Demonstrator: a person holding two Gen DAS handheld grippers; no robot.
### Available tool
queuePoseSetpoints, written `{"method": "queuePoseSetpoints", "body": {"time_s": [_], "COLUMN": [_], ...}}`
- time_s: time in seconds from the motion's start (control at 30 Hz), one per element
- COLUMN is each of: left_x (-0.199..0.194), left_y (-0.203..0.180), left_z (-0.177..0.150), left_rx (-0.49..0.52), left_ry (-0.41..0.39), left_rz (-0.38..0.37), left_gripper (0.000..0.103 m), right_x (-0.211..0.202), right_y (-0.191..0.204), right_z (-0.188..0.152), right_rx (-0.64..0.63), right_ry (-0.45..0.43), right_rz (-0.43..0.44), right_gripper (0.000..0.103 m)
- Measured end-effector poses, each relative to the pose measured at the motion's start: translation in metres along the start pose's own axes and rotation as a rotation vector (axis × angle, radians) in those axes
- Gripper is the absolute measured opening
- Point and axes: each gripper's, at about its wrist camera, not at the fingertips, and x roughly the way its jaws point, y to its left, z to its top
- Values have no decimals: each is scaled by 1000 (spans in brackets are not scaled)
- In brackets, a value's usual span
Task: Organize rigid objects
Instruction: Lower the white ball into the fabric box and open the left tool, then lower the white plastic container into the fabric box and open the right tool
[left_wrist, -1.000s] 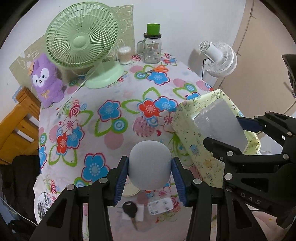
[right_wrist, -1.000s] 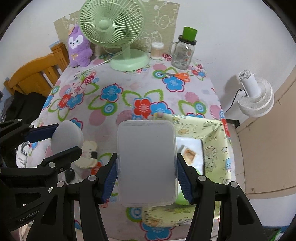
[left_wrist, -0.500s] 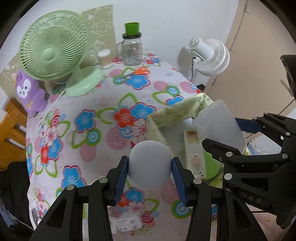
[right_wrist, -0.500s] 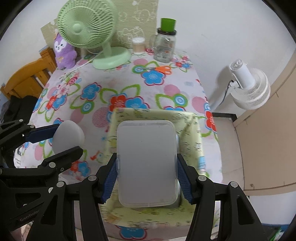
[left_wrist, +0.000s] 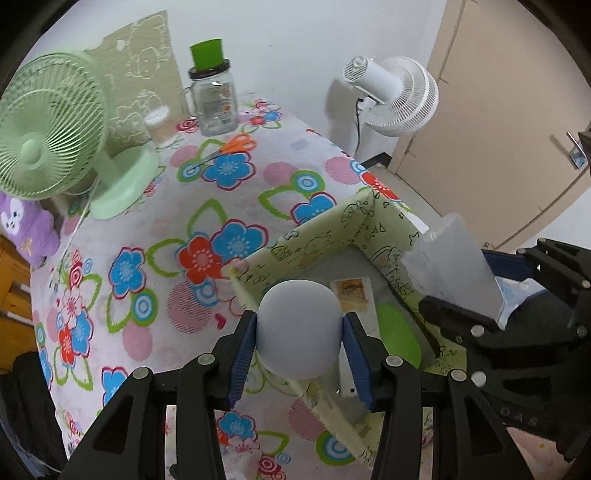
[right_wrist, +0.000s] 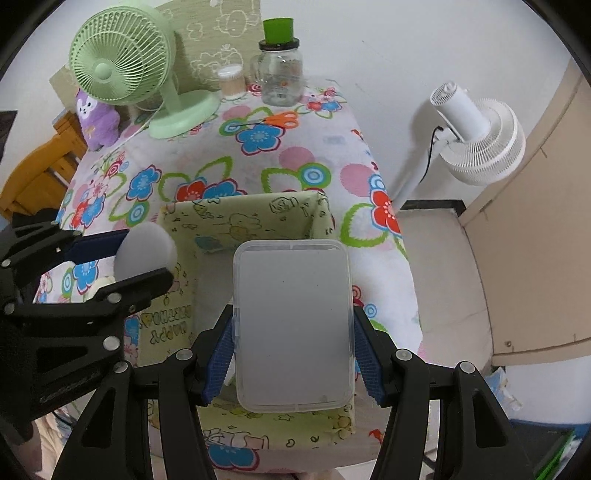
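Both loads over the fabric box (right_wrist: 243, 218) at the table's right edge. Left gripper (left_wrist: 299, 341) pads pinch the grey dome (left_wrist: 298, 328), above the box's near wall. Right gripper (right_wrist: 293, 343) clamps the clear lidded case (right_wrist: 293, 325) by its long sides, over the interior.

Risks: dome catches the soft wall and tips out; case lands on the items already inside (green piece, small carton) and sits crooked; grippers run close and may clash.

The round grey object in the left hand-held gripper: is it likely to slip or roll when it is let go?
The round grey object looks smooth and domed, held only at its sides by the left hand-held gripper, so it may slip. Released into the yellow-green fabric box, it would probably roll a little; the walls should stop it.
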Motion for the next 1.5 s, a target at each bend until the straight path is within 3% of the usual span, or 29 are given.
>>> {"method": "queuePoseSetpoints", "body": {"time_s": [0.47, 0.67, 0.97, 1.1, 1.2, 1.5], "left_x": [41, 46, 36, 25, 17, 4], "left_y": [-5, -7, -6, -3, 3, 27], "left_z": [11, 14, 12, 9, 6, -14], "left_rx": [75, 99, 104, 92, 54, -82], "left_ry": [107, 111, 95, 71, 67, 63], "left_rz": [-35, -46, -31, -27, 43, 87], "left_gripper": [49, 50, 62, 66, 86, 86], "right_x": [16, 16, 14, 12, 10, 13], "right_y": [-7, -6, -7, -5, -5, 7], "right_z": [-7, -8, -10, -13, -14, -4], "right_rx": [84, 86, 84, 73, 62, -17], "right_ry": [48, 42, 50, 51, 46, 35], "right_rz": [27, 18, 18, 18, 17, 59], "right_gripper": [63, 63, 63, 63, 63, 63]}}
